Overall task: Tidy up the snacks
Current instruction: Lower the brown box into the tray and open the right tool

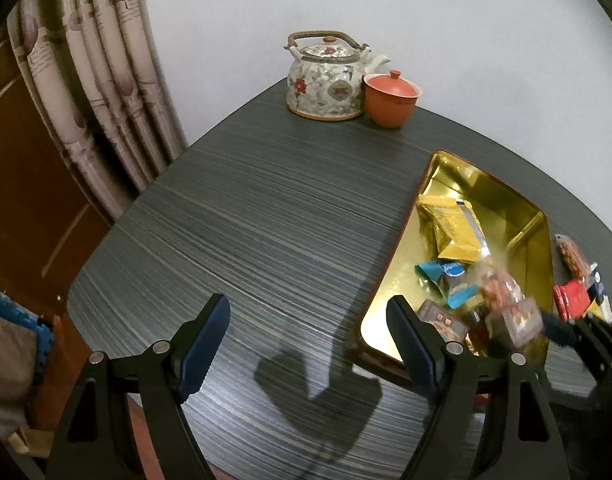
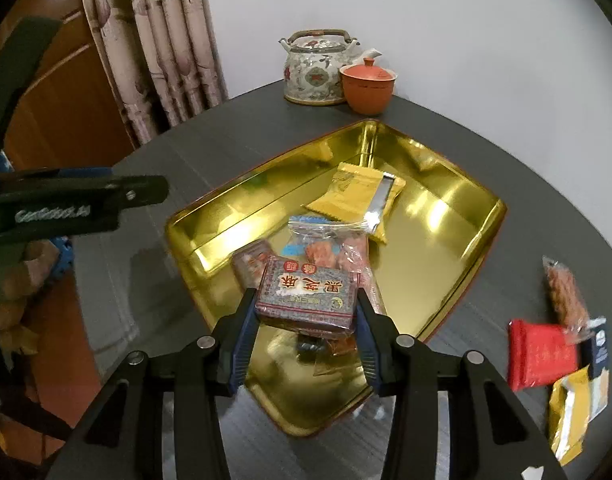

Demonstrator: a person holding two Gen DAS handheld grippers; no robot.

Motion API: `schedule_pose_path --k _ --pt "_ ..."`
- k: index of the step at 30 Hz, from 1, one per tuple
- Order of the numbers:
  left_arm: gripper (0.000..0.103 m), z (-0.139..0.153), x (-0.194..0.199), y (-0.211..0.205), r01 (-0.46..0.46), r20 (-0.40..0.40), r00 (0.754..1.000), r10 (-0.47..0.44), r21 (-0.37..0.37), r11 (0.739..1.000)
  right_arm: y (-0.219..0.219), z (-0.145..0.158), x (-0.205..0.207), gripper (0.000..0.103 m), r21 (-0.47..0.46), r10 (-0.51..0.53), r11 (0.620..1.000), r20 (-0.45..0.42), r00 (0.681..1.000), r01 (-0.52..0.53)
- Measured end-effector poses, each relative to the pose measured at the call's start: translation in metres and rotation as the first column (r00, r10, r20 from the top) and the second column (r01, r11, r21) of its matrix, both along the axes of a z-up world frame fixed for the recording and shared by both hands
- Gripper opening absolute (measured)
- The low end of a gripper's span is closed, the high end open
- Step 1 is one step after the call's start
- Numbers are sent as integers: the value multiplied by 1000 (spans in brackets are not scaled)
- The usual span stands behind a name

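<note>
A gold tray [image 2: 458, 216] sits on the dark table and also shows in the left wrist view [image 1: 518, 208]. It holds a yellow packet [image 2: 358, 192], a clear bag of snacks [image 2: 326, 240] and other small packets. My right gripper [image 2: 306, 312] is shut on a brown snack packet [image 2: 306, 292] with red characters, held above the tray's near end. My left gripper [image 1: 306, 344] is open and empty over the table, left of the tray. The right gripper and its packet [image 1: 514, 320] show blurred in the left wrist view.
A flowered teapot [image 2: 316, 72] and an orange lidded cup [image 2: 368, 86] stand at the table's far edge. A red packet [image 2: 542, 354], a clear snack bag [image 2: 566, 296], a yellow packet [image 2: 566, 412] and a dark packet [image 2: 598, 348] lie right of the tray. Curtains hang at left.
</note>
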State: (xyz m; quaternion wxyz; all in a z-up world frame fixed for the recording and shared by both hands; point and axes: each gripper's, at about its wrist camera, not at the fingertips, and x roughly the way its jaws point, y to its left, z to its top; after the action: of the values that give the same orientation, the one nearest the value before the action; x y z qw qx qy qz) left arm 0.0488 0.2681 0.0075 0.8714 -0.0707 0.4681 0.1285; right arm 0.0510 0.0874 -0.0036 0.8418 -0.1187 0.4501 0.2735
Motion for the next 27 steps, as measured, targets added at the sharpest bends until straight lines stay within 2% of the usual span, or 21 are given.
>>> schedule_pose_path --k 6,10,18,20,22,24,27 --pt "81 -1 0 -5 16 0 1000 -16 1 1000 2 -3 16 42 -73 -31 997 46 998 34" --pt "81 -1 0 -7 24 -4 1000 -24 0 1000 0 -13 21 42 -94 -49 994 22 999 51" --pt "81 -2 0 -12 47 -10 999 -46 6 999 -5 -13 20 45 -61 -69 996 5 998 69" --pt "81 -2 0 -13 54 -12 998 -54 8 998 -7 -8 20 48 -38 -71 997 3 997 71" --pt "81 -3 0 -15 63 -15 998 -63 13 998 -9 0 17 58 -14 -72 997 15 997 72" --pt "81 -3 0 -18 72 -16 997 -71 19 997 -12 8 13 64 0 -74 997 37 997 74" --pt "81 -3 0 -22 82 -18 997 -81 28 996 -18 16 10 67 25 -81 996 42 996 80"
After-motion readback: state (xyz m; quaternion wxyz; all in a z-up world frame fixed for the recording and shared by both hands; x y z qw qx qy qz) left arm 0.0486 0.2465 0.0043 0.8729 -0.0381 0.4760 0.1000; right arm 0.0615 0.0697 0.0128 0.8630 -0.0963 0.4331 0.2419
